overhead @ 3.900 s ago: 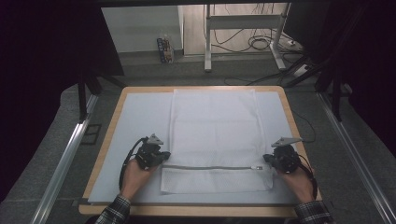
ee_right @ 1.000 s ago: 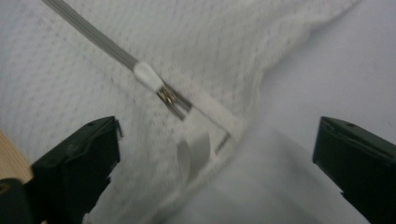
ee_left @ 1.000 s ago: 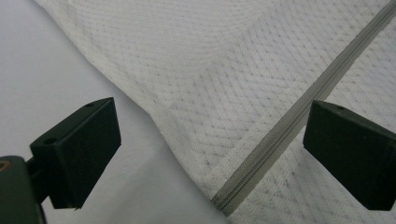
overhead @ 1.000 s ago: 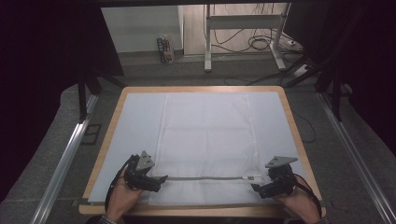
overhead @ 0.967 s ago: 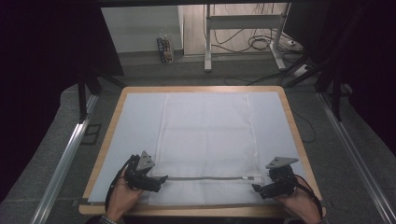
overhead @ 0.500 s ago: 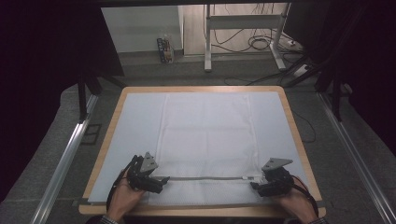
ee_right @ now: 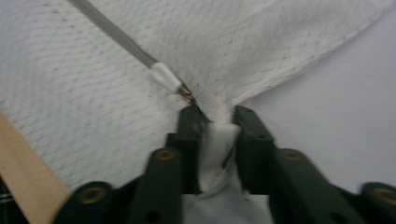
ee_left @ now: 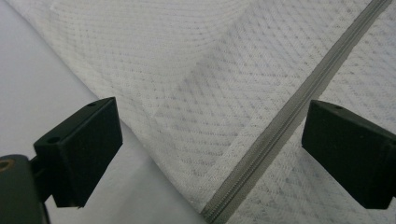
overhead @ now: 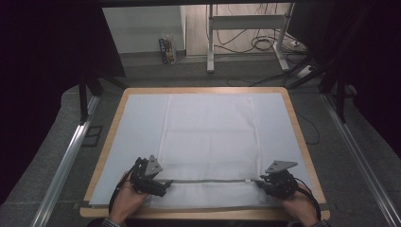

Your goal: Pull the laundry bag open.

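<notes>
Two grippers at the zipper ends of a white mesh bag

High view: mesh bag (overhead: pixel 208 142) lies flat on the table (overhead: pixel 293 123). Left gripper view: left gripper (ee_left: pixel 210 154) spread wide over the zipper (ee_left: pixel 280 126), grasping nothing. Right gripper view: right gripper (ee_right: pixel 217 126), jaws just closing, pinches bunched mesh.

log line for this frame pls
left gripper: open, astride zipper end | right gripper: just closed, pinching mesh bag edge by zipper pull | bag flat on table

A wooden-rimmed table (overhead: pixel 300 130) stands on grey floor (overhead: pixel 198 75). Beyond the table, a metal stand (overhead: pixel 246 28) rises among loose cables (overhead: pixel 265 43); left of the stand sits a small box (overhead: pixel 167 49). Darkness flanks both sides.
</notes>
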Demonstrator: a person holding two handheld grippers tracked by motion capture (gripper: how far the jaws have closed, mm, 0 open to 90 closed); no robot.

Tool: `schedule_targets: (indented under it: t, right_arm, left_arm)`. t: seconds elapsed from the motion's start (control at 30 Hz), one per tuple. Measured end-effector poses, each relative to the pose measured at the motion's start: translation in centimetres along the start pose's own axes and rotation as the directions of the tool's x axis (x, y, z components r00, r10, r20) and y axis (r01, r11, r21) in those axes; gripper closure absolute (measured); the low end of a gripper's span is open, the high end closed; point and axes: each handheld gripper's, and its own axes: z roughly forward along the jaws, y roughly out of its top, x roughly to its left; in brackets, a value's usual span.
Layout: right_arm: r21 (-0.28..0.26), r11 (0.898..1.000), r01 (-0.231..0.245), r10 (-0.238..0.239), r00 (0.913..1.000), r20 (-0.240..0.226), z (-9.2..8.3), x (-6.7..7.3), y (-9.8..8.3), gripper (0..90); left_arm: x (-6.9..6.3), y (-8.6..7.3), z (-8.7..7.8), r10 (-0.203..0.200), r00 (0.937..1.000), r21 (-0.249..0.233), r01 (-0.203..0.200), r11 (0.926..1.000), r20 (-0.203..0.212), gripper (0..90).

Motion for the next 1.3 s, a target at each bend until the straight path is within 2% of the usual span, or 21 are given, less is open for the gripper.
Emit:
schedule_targets:
  t: [0.03,0.17,0.27,0.37,0.53,0.63,0.7,0.8,0.9,1.1,1.17,1.2,1.27,1.3]
  right_arm:
    - [-0.003,1.0,0.006,-0.006,0.9999,-0.016,0.0,0.1,0.0,80.5]
    - [0.005,1.0,0.026,-0.026,0.9995,-0.016,-0.1,0.2,0.2,81.7]
    - [-0.002,1.0,0.022,-0.022,0.9992,-0.033,-0.2,0.0,0.2,81.7]
    - [-0.042,0.999,0.015,-0.017,0.9983,-0.056,-0.8,-0.2,0.2,81.7]
    - [-0.075,0.997,0.01,-0.016,0.996,-0.088,-1.2,-0.3,0.4,81.6]
    - [-0.08,0.997,0.003,-0.011,0.9944,-0.105,-1.3,-0.4,0.5,81.6]
    - [-0.089,0.996,0.014,-0.024,0.9942,-0.105,-1.4,-0.3,0.5,81.6]
    - [-0.114,0.993,0.025,-0.035,0.9953,-0.09,-1.7,-0.2,0.7,81.6]
    - [-0.141,0.99,0.032,-0.045,0.995,-0.09,-2.1,-0.2,0.8,81.6]
    - [-0.168,0.984,0.054,-0.07,0.9935,-0.09,-2.3,-0.2,0.9,81.6]
    - [-0.173,0.983,0.056,-0.072,0.9933,-0.091,-2.3,-0.2,0.9,81.6]
    - [-0.175,0.983,0.055,-0.071,0.9933,-0.091,-2.3,-0.3,0.9,81.6]
    - [-0.176,0.984,0.034,-0.052,0.9941,-0.095,-2.4,-0.2,0.9,81.5]
    - [-0.179,0.983,0.036,-0.054,0.9943,-0.093,-2.4,-0.2,0.9,81.5]
  left_arm:
    - [0.0,0.0,0.0,0.001,1.0,0.0,-0.001,1.0,-0.001,5.2]
    - [0.0,0.1,-0.1,-0.013,0.9999,-0.012,0.014,0.9998,0.007,5.4]
    - [0.0,0.3,-0.2,-0.033,0.999,-0.021,0.034,0.9992,0.031,5.4]
    - [-0.2,0.7,-0.2,-0.046,0.9966,-0.03,0.048,0.9984,0.067,5.3]
    - [-1.0,1.7,-0.2,-0.052,0.9869,-0.07,0.063,0.9956,0.152,4.6]
    - [-1.6,2.5,0.0,-0.037,0.9819,-0.084,0.053,0.995,0.186,6.3]
    - [-2.2,3.2,0.3,-0.028,0.9787,-0.089,0.047,0.9949,0.203,7.3]
    - [-3.0,4.2,0.8,-0.015,0.9685,-0.1,0.041,0.9941,0.249,10.9]
    - [-3.9,5.5,1.3,0.014,0.9597,-0.112,0.019,0.9935,0.281,15.3]
    - [-5.3,7.3,2.0,0.05,0.9359,-0.134,-0.003,0.991,0.349,26.4]
    - [-5.7,7.9,2.3,0.062,0.9252,-0.139,-0.011,0.9902,0.374,29.5]
    - [-5.9,8.3,2.5,0.07,0.9223,-0.143,-0.017,0.9896,0.38,31.0]
    - [-6.5,9.0,2.8,0.081,0.9098,-0.151,-0.021,0.9884,0.407,34.0]
    - [-6.7,9.3,3.0,0.09,0.9058,-0.152,-0.028,0.988,0.414,34.9]
